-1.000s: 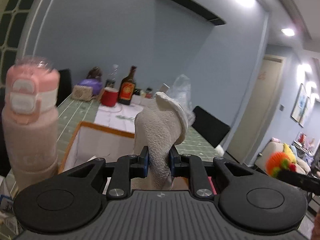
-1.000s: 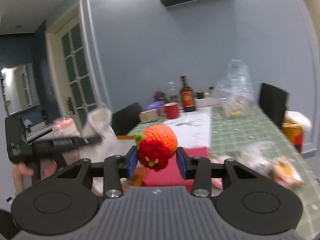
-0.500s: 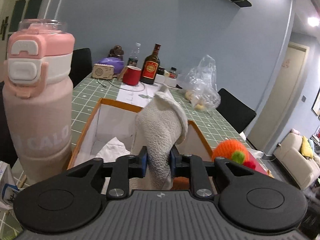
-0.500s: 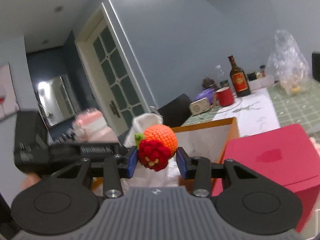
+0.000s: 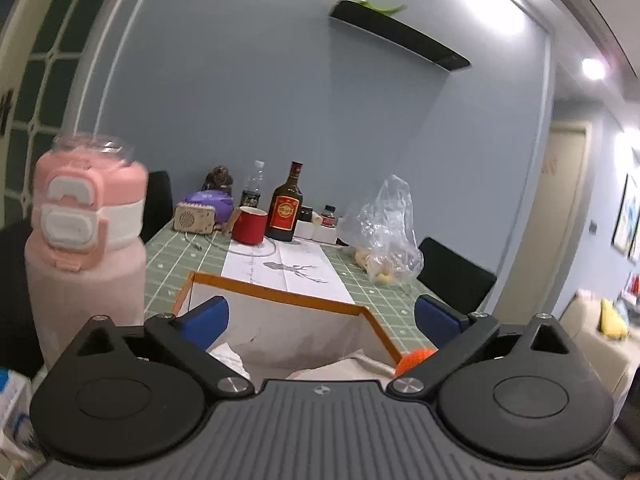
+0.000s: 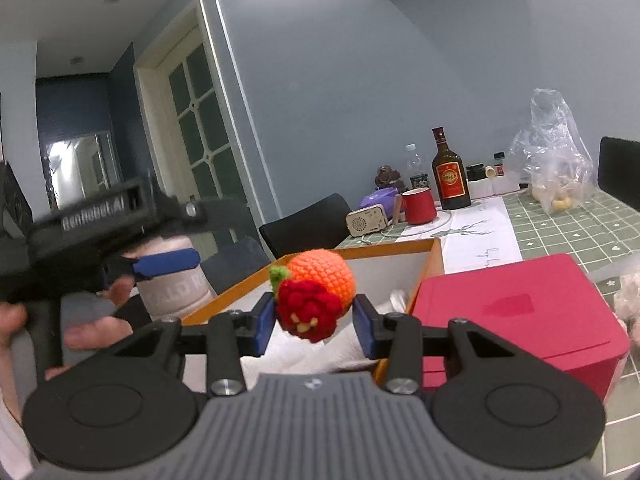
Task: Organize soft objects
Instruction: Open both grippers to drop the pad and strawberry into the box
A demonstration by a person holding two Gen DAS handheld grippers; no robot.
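Note:
My left gripper hovers over the orange-rimmed white box, its jaws opening wide with nothing between them. A white knitted cloth lies in the box just below it. My right gripper is shut on a crocheted toy, an orange ball with a red flower and a green leaf, held above the same box. From the left wrist view the toy peeks in at the box's right rim. The right wrist view shows the left gripper's blue pad and the hand holding it.
A pink water bottle stands left of the box. A red box sits right of it. Farther back on the green checked table are a red mug, a brown bottle, a plastic bag and a small radio.
The left gripper has opened and the white cloth has dropped from it into the box. The right gripper has sunk with the toy, down to the box's right side.

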